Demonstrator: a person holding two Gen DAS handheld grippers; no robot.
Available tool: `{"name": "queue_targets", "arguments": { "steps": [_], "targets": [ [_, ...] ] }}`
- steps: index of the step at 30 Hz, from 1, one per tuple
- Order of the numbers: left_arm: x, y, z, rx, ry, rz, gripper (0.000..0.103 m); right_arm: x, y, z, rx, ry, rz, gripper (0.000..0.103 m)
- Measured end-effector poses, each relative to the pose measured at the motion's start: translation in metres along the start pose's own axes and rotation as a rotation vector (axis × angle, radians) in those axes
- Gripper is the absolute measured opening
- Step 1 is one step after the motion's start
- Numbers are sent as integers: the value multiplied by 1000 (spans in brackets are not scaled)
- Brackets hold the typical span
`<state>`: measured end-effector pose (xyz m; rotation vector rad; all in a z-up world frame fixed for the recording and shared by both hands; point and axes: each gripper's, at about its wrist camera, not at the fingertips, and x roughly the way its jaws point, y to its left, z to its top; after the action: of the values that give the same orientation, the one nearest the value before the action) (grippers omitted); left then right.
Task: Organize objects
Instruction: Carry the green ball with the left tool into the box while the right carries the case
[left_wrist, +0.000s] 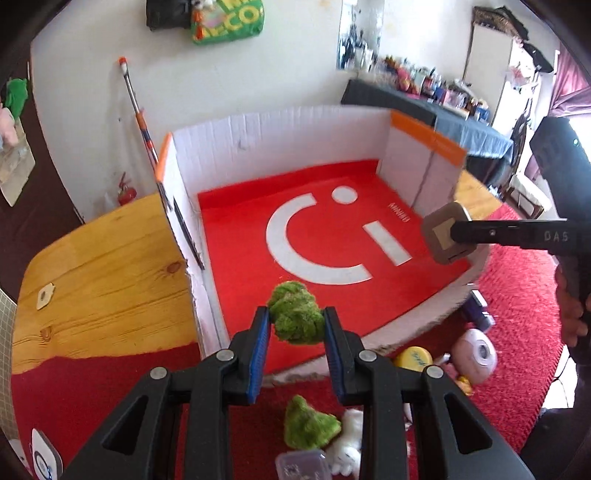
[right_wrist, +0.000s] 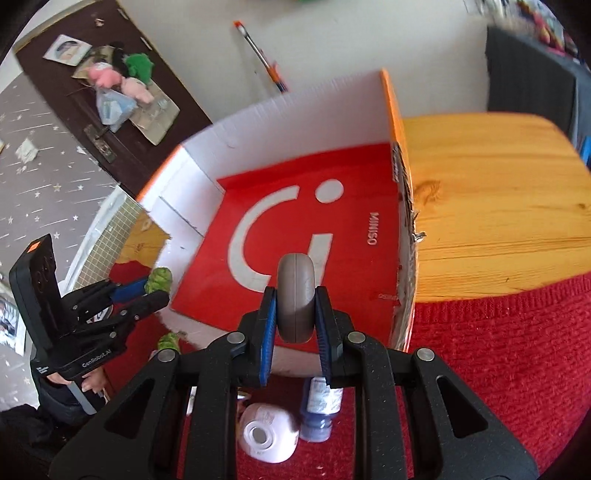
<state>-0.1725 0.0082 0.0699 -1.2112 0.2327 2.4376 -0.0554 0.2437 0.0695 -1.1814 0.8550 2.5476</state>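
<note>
My left gripper (left_wrist: 297, 325) is shut on a green mossy ball (left_wrist: 295, 317) and holds it over the near edge of the open cardboard box (left_wrist: 280, 140), which has a red floor with a white logo. My right gripper (right_wrist: 295, 306) is shut on a grey rounded case (right_wrist: 295, 295), held above the box's near edge (right_wrist: 295, 363). The grey case also shows in the left wrist view (left_wrist: 445, 232) over the box's right side. The left gripper with the green ball shows in the right wrist view (right_wrist: 147, 286) at the box's left.
The box sits on a wooden table (left_wrist: 103, 266) with a red knitted cloth (right_wrist: 498, 350). On the cloth near me lie a second green mossy piece (left_wrist: 310, 424), a white plush (left_wrist: 347, 443), a pink round camera (right_wrist: 267, 435), a blue bottle (right_wrist: 319, 410), a yellow item (left_wrist: 413, 360) and a clear plastic container (left_wrist: 301, 465).
</note>
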Motion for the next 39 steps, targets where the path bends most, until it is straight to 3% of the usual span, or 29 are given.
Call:
{"name": "queue_targets", "arguments": {
  "steps": [4, 10, 20, 39],
  "targets": [
    [19, 7, 2, 6, 66, -3, 30, 17, -9, 7, 24, 93, -20, 19],
    [31, 7, 0, 38, 110, 3, 30, 24, -8, 14, 14, 162, -50, 19],
    [36, 4, 3, 86, 142, 32, 31, 28, -4, 18, 0, 205, -121, 20],
    [39, 4, 6, 96, 153, 38, 36, 28, -4, 21, -12, 243, -180, 24]
  ]
}}
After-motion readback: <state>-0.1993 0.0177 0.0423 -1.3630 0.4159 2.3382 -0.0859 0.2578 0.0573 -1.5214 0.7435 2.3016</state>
